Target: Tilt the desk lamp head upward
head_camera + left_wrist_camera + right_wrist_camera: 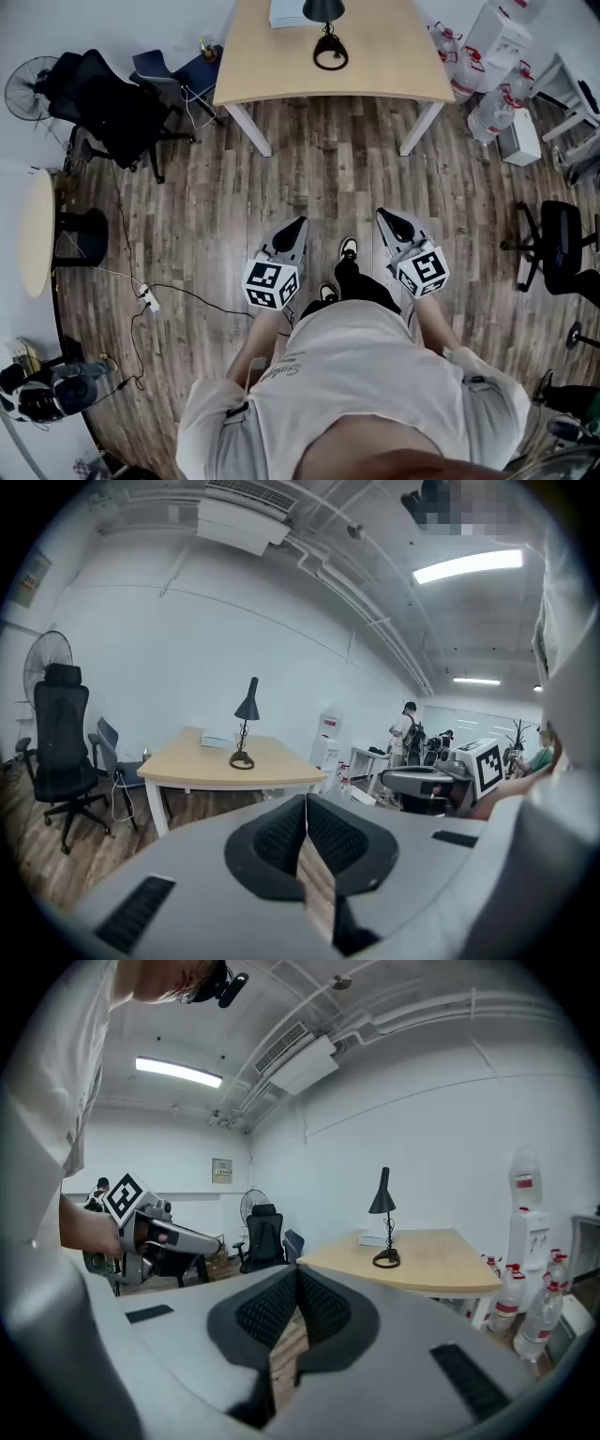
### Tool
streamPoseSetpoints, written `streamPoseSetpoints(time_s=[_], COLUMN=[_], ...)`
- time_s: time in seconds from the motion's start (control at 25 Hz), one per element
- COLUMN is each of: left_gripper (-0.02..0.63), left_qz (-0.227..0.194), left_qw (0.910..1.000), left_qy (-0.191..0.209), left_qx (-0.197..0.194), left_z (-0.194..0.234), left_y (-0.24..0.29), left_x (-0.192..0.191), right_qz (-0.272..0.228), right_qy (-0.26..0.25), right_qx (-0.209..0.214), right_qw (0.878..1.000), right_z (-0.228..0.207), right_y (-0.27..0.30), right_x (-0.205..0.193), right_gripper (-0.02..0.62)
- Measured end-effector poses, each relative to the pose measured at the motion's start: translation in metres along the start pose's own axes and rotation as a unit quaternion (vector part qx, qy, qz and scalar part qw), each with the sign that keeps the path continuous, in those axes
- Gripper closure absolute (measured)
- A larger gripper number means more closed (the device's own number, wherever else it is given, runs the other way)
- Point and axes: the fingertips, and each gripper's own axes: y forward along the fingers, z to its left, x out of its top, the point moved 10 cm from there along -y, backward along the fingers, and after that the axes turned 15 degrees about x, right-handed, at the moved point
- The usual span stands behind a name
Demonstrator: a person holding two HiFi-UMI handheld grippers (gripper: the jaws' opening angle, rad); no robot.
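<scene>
On the table's (pixel 375 70) far side, in the head view, the lamp (pixel 325 28) stands by a white box (pixel 286 11). The person stands on the floor well short of the table, with the left gripper (pixel 298 226) and the right gripper (pixel 384 217) pointing toward it.

The left gripper view shows its jaws pressed together on nothing, with the lamp upright on the table, head drooping.

The right gripper view shows the same: jaws meeting at the tips, empty, and the lamp far ahead on the table.

The step in hand is probably the approach. Walk up to the table, open one gripper wide, pin the base with the other, then take the head by its rim and swing it up slowly.
</scene>
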Motion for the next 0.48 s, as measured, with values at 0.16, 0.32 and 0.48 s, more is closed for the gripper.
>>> streamPoseSetpoints(time_s=[0.16,0.32,0.48], left_gripper=[0.589,0.589,0.589], left_qz=[-0.002,-0.032,-0.053], left_qw=[1.0,0.9975,0.9966], left_qy=[0.001,-0.051,-0.051], left_qx=[-0.008,-0.037,-0.036], left_z=[0.008,0.013,0.005], left_y=[0.048,0.102,0.141], left_x=[0.034,0.076,0.101], right_qz=[-0.033,-0.045,-0.044], right_qy=[0.017,0.012,0.006], right_qx=[0.006,0.011,0.02], right_qw=[0.999,0.999,0.999], right_z=[-0.049,-0.1,-0.148], right_y=[0.029,0.06,0.076], right_x=[0.012,0.02,0.031], right_gripper=[0.6,0.6,0.6])
